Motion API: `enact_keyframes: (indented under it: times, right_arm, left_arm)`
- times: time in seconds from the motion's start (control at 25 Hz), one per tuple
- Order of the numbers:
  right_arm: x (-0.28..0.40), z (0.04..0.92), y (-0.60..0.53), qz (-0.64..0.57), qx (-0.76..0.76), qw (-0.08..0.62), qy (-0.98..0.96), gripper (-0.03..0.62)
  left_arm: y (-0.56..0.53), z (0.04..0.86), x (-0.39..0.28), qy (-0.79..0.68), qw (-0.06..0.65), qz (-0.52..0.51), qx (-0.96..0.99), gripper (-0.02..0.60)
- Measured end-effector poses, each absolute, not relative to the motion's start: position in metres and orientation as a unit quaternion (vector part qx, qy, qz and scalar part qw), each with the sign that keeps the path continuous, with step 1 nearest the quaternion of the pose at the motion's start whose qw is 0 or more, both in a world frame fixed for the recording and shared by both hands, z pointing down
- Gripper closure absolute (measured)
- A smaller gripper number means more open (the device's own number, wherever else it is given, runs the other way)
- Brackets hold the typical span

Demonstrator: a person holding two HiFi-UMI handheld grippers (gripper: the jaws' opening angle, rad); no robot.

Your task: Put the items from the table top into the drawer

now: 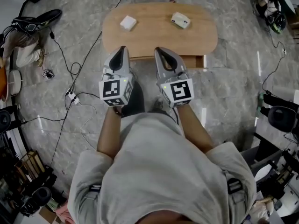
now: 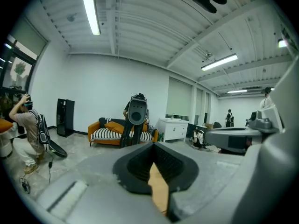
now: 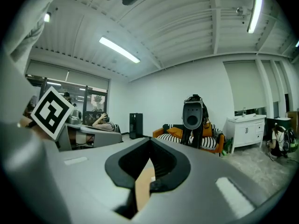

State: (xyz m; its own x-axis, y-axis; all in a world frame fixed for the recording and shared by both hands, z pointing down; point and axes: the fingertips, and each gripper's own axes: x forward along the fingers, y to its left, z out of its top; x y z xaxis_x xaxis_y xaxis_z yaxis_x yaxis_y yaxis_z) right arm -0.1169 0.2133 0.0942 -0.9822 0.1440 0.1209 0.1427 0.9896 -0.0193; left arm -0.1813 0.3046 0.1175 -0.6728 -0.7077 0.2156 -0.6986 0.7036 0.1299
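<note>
Left gripper (image 1: 122,49): jaws pressed together, empty, at table's near edge.
Right gripper (image 1: 159,50): jaws pressed together, empty.
Table (image 1: 154,38): white box (image 1: 128,22) far left; white device (image 1: 180,20) far right.
Drawer (image 1: 194,61): near right, slightly open.

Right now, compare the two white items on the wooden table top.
The white square block is plain and compact; the white oblong gadget is longer, rounded, with darker marks. The block lies left on the wooden table, the gadget right. Both are small and white.
</note>
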Motion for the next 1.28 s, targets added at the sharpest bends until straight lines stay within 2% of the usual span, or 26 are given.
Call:
enact_keyframes:
  times: [0.4, 0.6, 0.76, 0.84, 1.04, 1.28]
  right_arm:
    - [-0.254, 0.141, 0.216, 0.019, -0.064, 0.138, -0.988, 0.586]
    - [-0.286, 0.197, 0.205, 0.046, -0.035, 0.171, -0.984, 0.586]
    - [-0.307, 0.273, 0.187, 0.08, -0.013, 0.203, -0.976, 0.586]
    - [-0.325, 0.304, 0.175, 0.094, -0.015, 0.198, -0.976, 0.586]
    - [-0.346, 0.365, 0.182, 0.075, -0.06, 0.219, -0.971, 0.586]
    - [-0.364, 0.422, 0.168, 0.069, -0.08, 0.257, -0.961, 0.586]
  left_arm:
    - [0.27, 0.171, -0.299, -0.873, 0.205, -0.025, 0.442, 0.561]
    - [0.258, 0.237, -0.327, -0.855, 0.263, -0.016, 0.447, 0.561]
    - [0.259, 0.305, -0.345, -0.85, 0.293, -0.007, 0.437, 0.561]
    - [0.254, 0.337, -0.355, -0.85, 0.301, 0.003, 0.432, 0.561]
    - [0.263, 0.409, -0.35, -0.831, 0.339, 0.001, 0.442, 0.561]
    - [0.261, 0.476, -0.39, -0.819, 0.387, 0.024, 0.423, 0.561]
